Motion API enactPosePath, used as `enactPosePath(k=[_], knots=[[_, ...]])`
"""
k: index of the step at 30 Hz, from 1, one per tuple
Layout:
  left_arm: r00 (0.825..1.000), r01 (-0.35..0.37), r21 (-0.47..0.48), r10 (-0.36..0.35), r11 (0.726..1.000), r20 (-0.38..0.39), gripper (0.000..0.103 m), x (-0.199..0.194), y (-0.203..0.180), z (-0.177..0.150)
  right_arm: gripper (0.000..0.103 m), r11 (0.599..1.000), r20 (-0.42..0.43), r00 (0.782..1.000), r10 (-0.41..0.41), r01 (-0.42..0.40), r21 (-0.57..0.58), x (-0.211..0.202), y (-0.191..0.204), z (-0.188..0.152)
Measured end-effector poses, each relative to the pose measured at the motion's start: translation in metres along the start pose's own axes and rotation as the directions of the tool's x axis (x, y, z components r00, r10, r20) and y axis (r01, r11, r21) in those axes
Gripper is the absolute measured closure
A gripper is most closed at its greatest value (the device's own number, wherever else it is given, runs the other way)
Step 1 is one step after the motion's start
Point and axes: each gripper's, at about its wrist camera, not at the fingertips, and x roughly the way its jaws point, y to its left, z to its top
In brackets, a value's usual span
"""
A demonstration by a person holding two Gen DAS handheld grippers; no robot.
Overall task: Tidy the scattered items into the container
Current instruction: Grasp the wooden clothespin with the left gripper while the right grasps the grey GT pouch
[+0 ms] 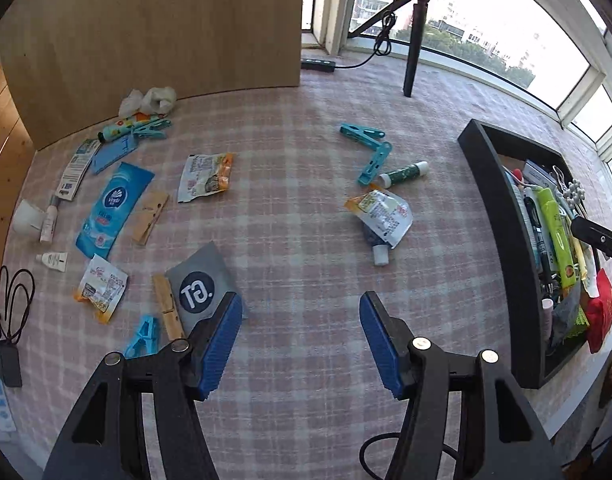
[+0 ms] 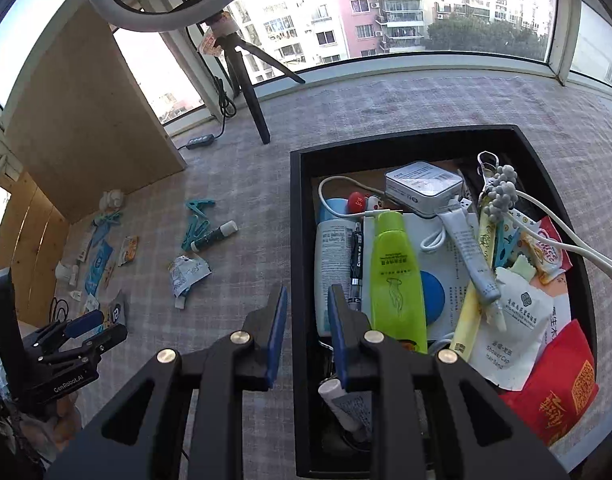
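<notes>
My left gripper [image 1: 301, 300] hangs open over bare checked cloth, nothing between its blue pads. A grey "GT" pouch [image 1: 197, 292], a wooden clothespin [image 1: 167, 312] and a blue clip [image 1: 143, 338] lie just left of its left finger. Ahead lie a crumpled spout pouch [image 1: 382, 216], a green tube [image 1: 406, 172] and teal clips [image 1: 370, 148]. The black container [image 1: 490, 200] stands at the right, full of items. In the right wrist view my right gripper [image 2: 308, 292] hovers over the container's left wall [image 2: 301, 240], its jaws a narrow gap apart and holding nothing.
More packets and a blue Vinda tissue pack [image 1: 113, 208] lie scattered at the left beside a wooden panel [image 1: 145, 32]. A ring-light tripod [image 1: 414, 40] and a power strip [image 1: 318, 65] stand by the window. A black cable and adapter [image 1: 9, 320] lie at the far left edge.
</notes>
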Motion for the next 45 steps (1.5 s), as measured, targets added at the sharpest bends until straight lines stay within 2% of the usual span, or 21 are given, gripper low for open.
enactPosePath(k=[3,7,13,17,18,23,28,33,37,39,40,41,43,45], knots=[[0.998,-0.053,-0.089,0.05,0.995,-0.034,0.045,0.013,0.046,-0.003,0.082,0.996,-0.046,0.998,0.032,-0.035,-0.086,0.023,0.04,-0.002],[0.995,-0.081,-0.151,0.072,0.985,-0.068,0.045,0.026,0.083,-0.007,0.082,0.977,-0.113,0.992,0.064,-0.085,-0.195,0.055,0.096,-0.007],[0.991,-0.106,-0.164,0.091,0.981,-0.097,0.045,0.042,0.099,-0.01,0.082,0.923,-0.204,0.973,0.106,-0.172,-0.344,0.098,0.177,-0.017],[0.988,-0.117,-0.168,0.099,0.979,-0.116,0.045,0.051,0.103,-0.01,0.082,0.897,-0.252,0.961,0.113,-0.208,-0.39,0.123,0.215,-0.021],[0.988,-0.118,-0.168,0.098,0.979,-0.122,0.045,0.053,0.103,-0.01,0.082,0.903,-0.252,0.963,0.095,-0.19,-0.385,0.13,0.221,-0.021],[0.987,-0.113,-0.158,0.092,0.981,-0.134,0.046,0.061,0.104,-0.011,0.082,0.904,-0.318,0.943,0.094,-0.215,-0.37,0.163,0.242,-0.021],[0.986,-0.102,-0.165,0.078,0.981,-0.145,0.056,0.064,0.109,-0.012,0.082,0.909,-0.369,0.925,0.092,-0.229,-0.349,0.19,0.252,-0.021],[0.986,-0.09,-0.172,0.064,0.981,-0.154,0.063,0.063,0.119,-0.017,0.082,0.911,-0.402,0.906,0.129,-0.269,-0.313,0.2,0.256,-0.018],[0.987,-0.092,-0.157,0.069,0.983,-0.147,0.065,0.061,0.121,-0.02,0.082,0.91,-0.421,0.894,0.15,-0.292,-0.295,0.202,0.259,-0.017],[0.987,-0.09,-0.156,0.067,0.984,-0.145,0.071,0.06,0.121,-0.021,0.082,0.909,-0.436,0.883,0.171,-0.312,-0.275,0.204,0.261,-0.017],[0.988,-0.087,-0.154,0.064,0.984,-0.143,0.077,0.059,0.119,-0.022,0.082,0.908,-0.443,0.879,0.177,-0.32,-0.272,0.204,0.262,-0.018],[0.988,-0.084,-0.152,0.062,0.985,-0.144,0.083,0.058,0.118,-0.022,0.083,0.906,-0.44,0.881,0.176,-0.319,-0.276,0.203,0.263,-0.02],[0.988,-0.077,-0.149,0.056,0.986,-0.141,0.085,0.056,0.116,-0.023,0.096,0.906,-0.44,0.88,0.179,-0.322,-0.275,0.202,0.264,-0.022],[0.99,-0.066,-0.148,0.046,0.987,-0.137,0.091,0.053,0.112,-0.021,0.099,0.911,-0.433,0.881,0.191,-0.323,-0.257,0.198,0.261,-0.023]])
